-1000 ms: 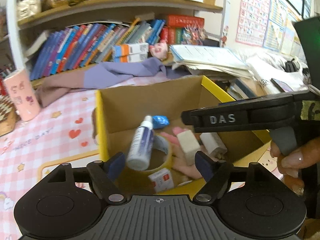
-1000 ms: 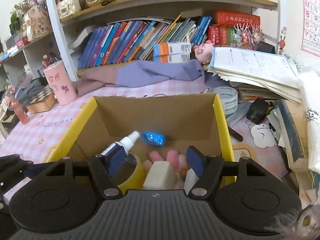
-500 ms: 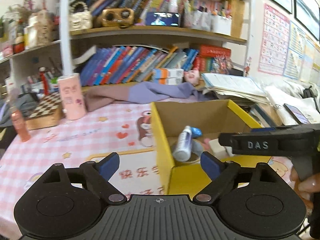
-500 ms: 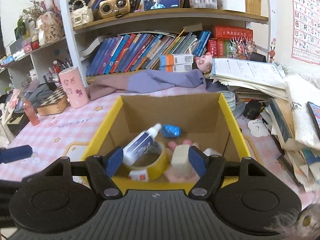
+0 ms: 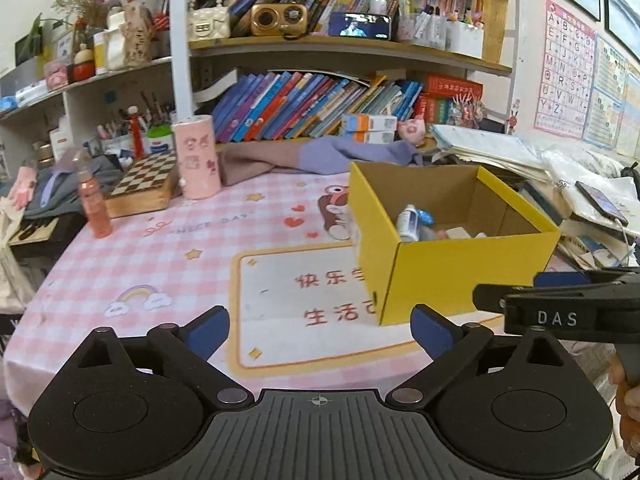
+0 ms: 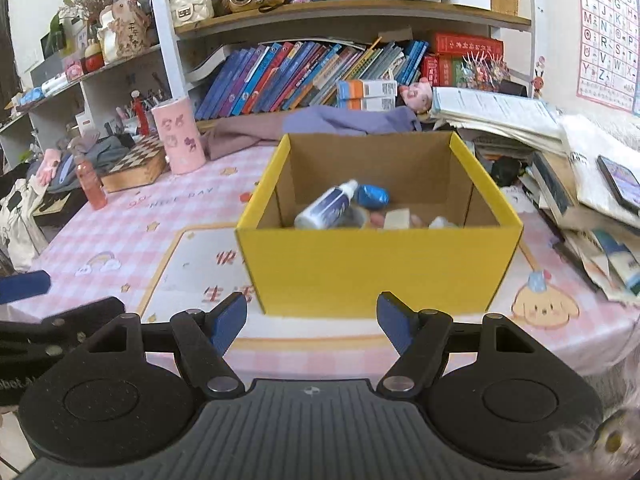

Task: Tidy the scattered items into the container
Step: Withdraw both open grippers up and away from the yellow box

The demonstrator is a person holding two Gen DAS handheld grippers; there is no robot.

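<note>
Yellow box [image 6: 376, 268]: near wall hides the lower contents; the pale items [image 6: 400, 219] beside the spray bottle [image 6: 326, 209] are unidentifiable.

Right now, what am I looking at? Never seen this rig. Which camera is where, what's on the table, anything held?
There is no robot: a person carries a two-finger claw in each hand, and each claw has a fisheye camera looking along its fingers. The left claw shows in its own view, jaws opening with nothing between them. The right claw shows in its view, open and empty too. Both face a yellow cardboard box on a pink checked tablecloth. Inside the box lie a white spray bottle, a blue wrapped item and other small items. Nothing is held.
</note>
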